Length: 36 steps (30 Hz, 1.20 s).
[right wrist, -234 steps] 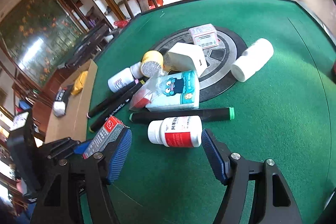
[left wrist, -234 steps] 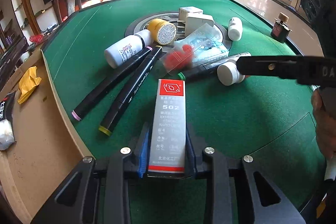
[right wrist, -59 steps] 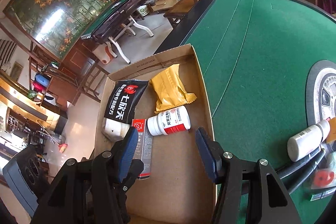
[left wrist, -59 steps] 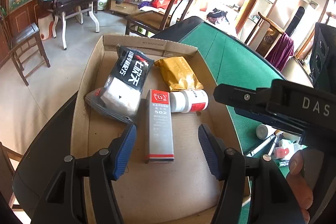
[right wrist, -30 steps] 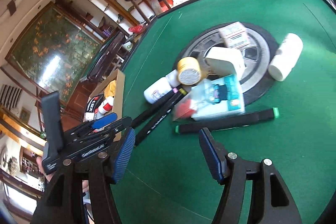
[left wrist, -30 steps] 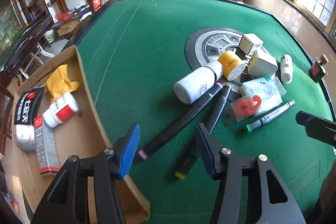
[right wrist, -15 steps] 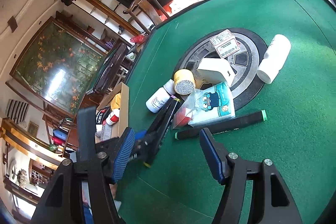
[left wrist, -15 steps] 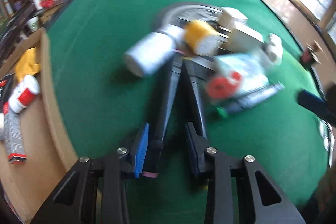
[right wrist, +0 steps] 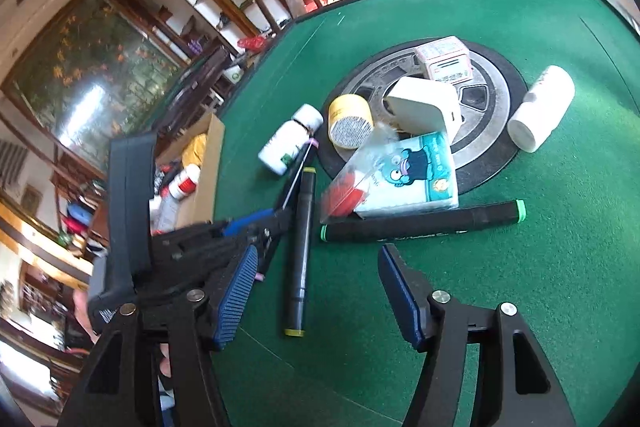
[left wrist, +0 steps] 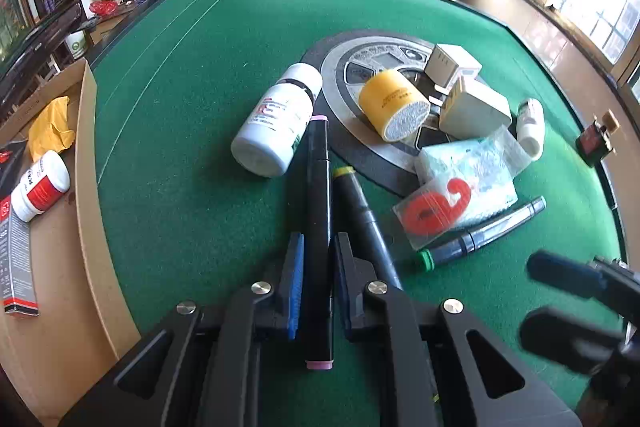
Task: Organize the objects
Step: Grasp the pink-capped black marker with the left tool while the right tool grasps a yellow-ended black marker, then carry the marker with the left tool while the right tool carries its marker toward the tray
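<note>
Pink-capped marker [left wrist: 318, 227]: light, rigid, smooth-barrelled, likely to roll; my left tool [left wrist: 318, 279] was clamped across its lower barrel, near its balance point I judged.

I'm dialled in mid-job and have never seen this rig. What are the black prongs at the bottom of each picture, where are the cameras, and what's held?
There is no robot arm: a person carries a two-finger gripper in each hand, with a fisheye camera on each looking along its fingers. The prongs are those fingers.

The left view shows the left gripper shut on a pink-tipped marker. The right view shows the right gripper, its jaws closing with nothing between them, above the yellow-tipped marker.

On the green table lie a green-tipped marker, two white bottles, a yellow tub, small boxes and packets. The cardboard box at the left already holds sorted items.
</note>
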Available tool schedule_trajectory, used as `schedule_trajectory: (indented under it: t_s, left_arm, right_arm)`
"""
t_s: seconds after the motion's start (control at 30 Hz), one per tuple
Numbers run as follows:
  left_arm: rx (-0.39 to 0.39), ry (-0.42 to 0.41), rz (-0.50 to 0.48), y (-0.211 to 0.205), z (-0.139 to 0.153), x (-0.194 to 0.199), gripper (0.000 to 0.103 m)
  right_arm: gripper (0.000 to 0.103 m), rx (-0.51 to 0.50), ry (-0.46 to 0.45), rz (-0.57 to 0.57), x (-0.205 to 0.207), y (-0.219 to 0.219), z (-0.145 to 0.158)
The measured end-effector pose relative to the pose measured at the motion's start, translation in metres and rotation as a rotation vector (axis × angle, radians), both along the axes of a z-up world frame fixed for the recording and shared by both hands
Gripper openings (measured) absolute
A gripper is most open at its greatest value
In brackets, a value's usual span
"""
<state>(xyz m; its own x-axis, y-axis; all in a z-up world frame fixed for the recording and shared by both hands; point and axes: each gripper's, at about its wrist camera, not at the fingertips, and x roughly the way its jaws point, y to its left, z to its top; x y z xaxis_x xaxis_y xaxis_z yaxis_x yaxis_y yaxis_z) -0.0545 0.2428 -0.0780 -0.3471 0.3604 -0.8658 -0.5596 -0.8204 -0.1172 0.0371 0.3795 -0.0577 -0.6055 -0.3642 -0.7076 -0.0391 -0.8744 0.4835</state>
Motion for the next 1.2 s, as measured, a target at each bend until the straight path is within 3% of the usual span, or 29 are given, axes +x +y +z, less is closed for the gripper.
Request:
schedule_trajectory:
  t_s: [0.07,0.17,0.3,0.6,0.73,0.8,1.0,1.2]
  left_arm:
    - [0.042,-0.006,-0.003,-0.005,0.000,-0.002,0.014]
    - [0.078,-0.024,-0.002,-0.003,-0.004,-0.005,0.014]
    - [0.071,-0.009,-0.001,0.000,-0.003,-0.008,0.014]
    - [0.117,-0.087,0.028,-0.014,-0.008,-0.028,0.014]
    - [0.117,-0.078,0.030,-0.012,-0.009,-0.028,0.014]
    - [0.116,-0.063,0.032,-0.010,-0.009,-0.028,0.014]
    - [0.071,0.010,0.020,-0.004,-0.008,-0.020,0.014]
    - [0.139,0.012,-0.006,-0.009,0.000,-0.015,0.014]
  right_arm:
    - [0.054,0.033,-0.012,0.023,-0.002,-0.008,-0.004]
    - [0.051,0.074,-0.035,0.054,-0.006,-0.022,-0.013]
    - [0.035,0.115,-0.082,0.088,-0.016,-0.038,-0.026]
    - [0.033,0.243,-0.084,0.073,-0.040,-0.056,-0.025]
    - [0.032,0.287,-0.071,0.077,-0.046,-0.057,-0.025]
    - [0.020,0.319,-0.067,0.074,-0.046,-0.057,-0.025]
    - [0.017,0.276,-0.070,0.070,-0.037,-0.048,-0.022]
    - [0.016,0.256,-0.002,0.000,-0.017,-0.030,0.001]
